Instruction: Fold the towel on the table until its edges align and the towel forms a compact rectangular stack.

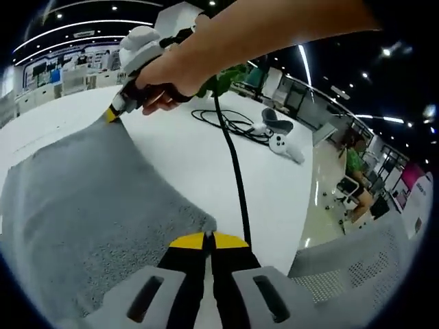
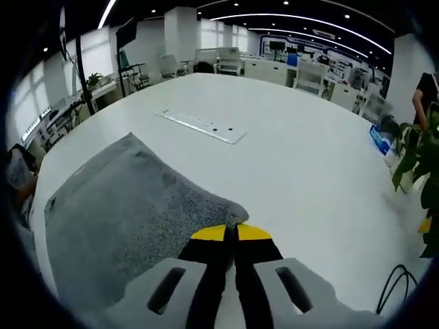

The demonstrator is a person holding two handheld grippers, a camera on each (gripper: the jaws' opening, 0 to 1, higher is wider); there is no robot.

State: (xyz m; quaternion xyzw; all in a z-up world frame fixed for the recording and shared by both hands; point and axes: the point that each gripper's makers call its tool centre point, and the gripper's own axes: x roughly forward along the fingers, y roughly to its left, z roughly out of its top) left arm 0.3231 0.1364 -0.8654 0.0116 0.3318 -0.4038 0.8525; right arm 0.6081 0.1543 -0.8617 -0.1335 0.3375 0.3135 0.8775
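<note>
towel: grey towel (image 2: 130,219) lies on the white desk (image 2: 302,171), one corner raised at the fingertips
right gripper: right gripper (image 2: 230,232) closed on that towel corner, yellow-tipped fingers (image 2: 209,234) pressed together
strip: flat white strip (image 2: 200,126) farther back on the desk, well apart from the towel
cable: black cable (image 2: 394,284) near the desk edge

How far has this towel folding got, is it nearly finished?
Early, by the look of it. Done: each pair of tongs has pinched a corner of the grey terry towel, the left tongs at one corner, the right tongs at another. In hand: both corners are gripped on the round white table. Left: the towel lies spread in one layer, so every fold and the edge alignment remain.
</note>
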